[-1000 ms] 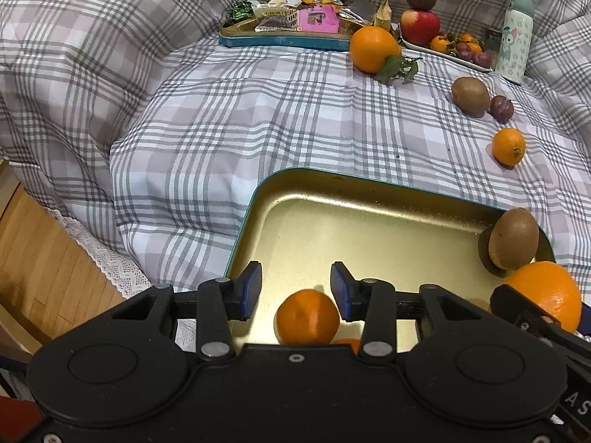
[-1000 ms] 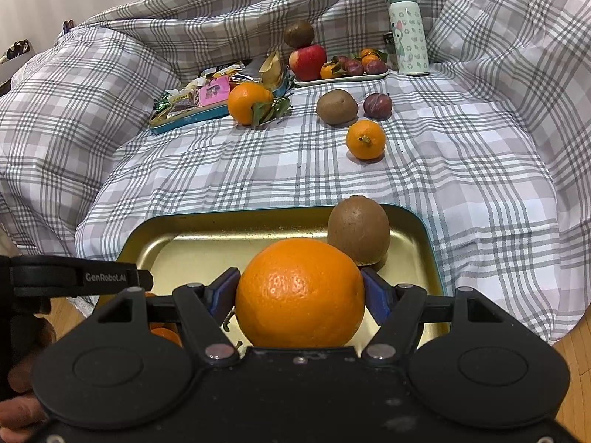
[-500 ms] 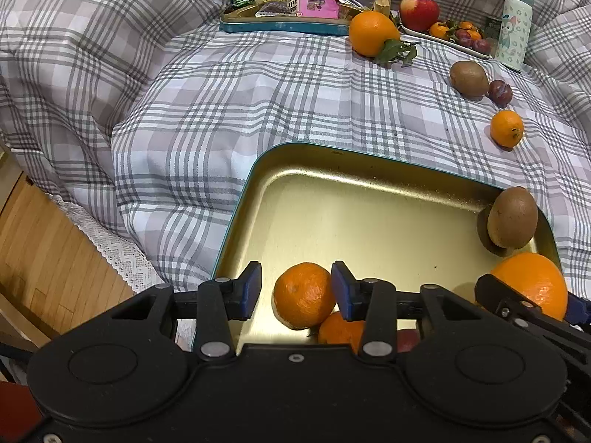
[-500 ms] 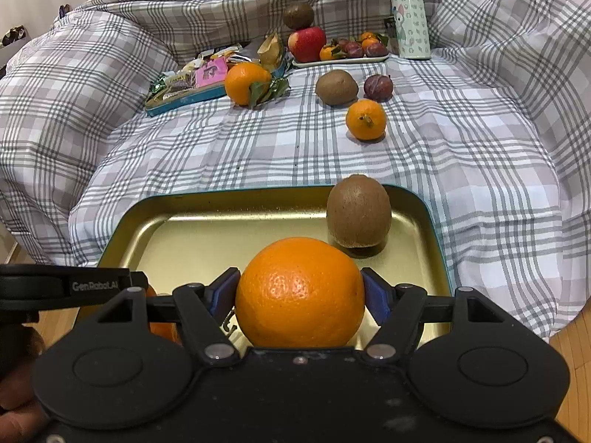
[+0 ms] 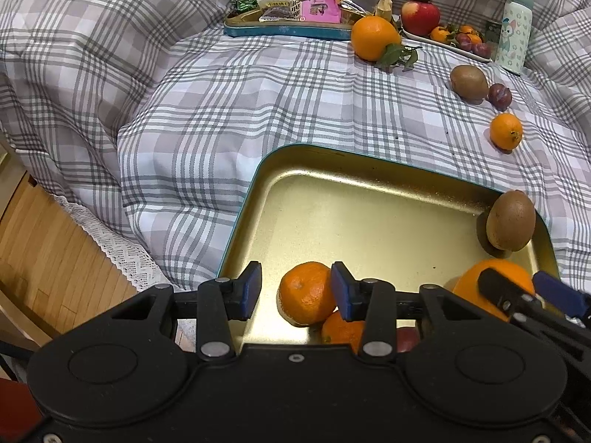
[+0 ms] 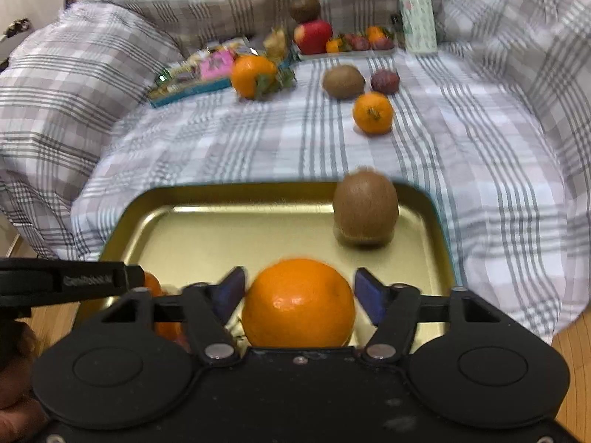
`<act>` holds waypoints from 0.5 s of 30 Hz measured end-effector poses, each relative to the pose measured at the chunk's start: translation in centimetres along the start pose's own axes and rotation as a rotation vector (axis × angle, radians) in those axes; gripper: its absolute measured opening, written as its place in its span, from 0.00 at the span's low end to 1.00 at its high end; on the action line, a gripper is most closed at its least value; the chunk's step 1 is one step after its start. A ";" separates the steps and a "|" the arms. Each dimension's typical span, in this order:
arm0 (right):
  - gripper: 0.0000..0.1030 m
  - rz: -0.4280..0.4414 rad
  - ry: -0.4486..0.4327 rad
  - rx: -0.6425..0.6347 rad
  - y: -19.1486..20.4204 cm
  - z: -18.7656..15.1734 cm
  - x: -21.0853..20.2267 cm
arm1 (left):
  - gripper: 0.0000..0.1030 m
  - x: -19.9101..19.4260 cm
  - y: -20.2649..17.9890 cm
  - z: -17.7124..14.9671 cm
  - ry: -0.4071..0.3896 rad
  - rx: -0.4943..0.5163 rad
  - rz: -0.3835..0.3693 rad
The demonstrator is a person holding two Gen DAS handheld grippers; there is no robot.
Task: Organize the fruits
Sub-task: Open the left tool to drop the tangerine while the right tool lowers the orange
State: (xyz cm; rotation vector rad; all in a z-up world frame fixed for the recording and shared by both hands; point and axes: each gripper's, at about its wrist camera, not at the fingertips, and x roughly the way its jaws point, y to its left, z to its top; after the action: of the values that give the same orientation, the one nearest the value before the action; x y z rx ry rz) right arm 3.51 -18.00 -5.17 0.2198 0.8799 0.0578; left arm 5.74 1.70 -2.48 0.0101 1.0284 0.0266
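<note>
The right gripper [image 6: 300,293] stands spread, seemingly just clear of the big orange [image 6: 298,302] lying in the gold tray [image 6: 258,229]. The left gripper [image 5: 295,291] gapes around a mandarin [image 5: 306,292]. Nudged, either could roll.

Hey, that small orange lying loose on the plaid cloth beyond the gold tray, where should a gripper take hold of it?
Grip the small orange across its round middle, coming down from above: its stem end faces the camera, and the kiwi and plum sit close behind.
</note>
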 end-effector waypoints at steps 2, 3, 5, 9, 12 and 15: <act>0.62 -0.017 -0.028 -0.026 0.3 0.2 -0.4 | 0.48 -0.2 0.0 0.0 -0.005 0.003 -0.001; 0.62 -0.022 -0.037 -0.031 0.3 0.3 -0.6 | 0.48 -0.3 -0.1 0.0 -0.007 0.004 -0.001; 0.63 -0.027 -0.043 -0.028 0.2 0.4 -0.7 | 0.48 -0.4 -0.2 -0.1 -0.013 0.009 0.001; 0.63 -0.030 -0.035 -0.003 -0.4 0.6 -0.6 | 0.48 -0.7 -0.5 -0.1 -0.020 0.018 0.006; 0.63 -0.025 -0.029 0.015 -0.7 0.6 -0.8 | 0.48 -0.8 -0.6 -0.1 -0.023 0.023 0.007; 0.63 -0.014 -0.025 0.030 -0.8 0.6 -0.8 | 0.48 -1.1 -0.7 -0.1 -0.029 0.028 0.008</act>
State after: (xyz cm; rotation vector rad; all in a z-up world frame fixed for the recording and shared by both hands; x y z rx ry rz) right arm 3.42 -19.02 -4.37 0.2420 0.8581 0.0284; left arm 5.13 0.97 -1.63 0.0398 0.9999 0.0194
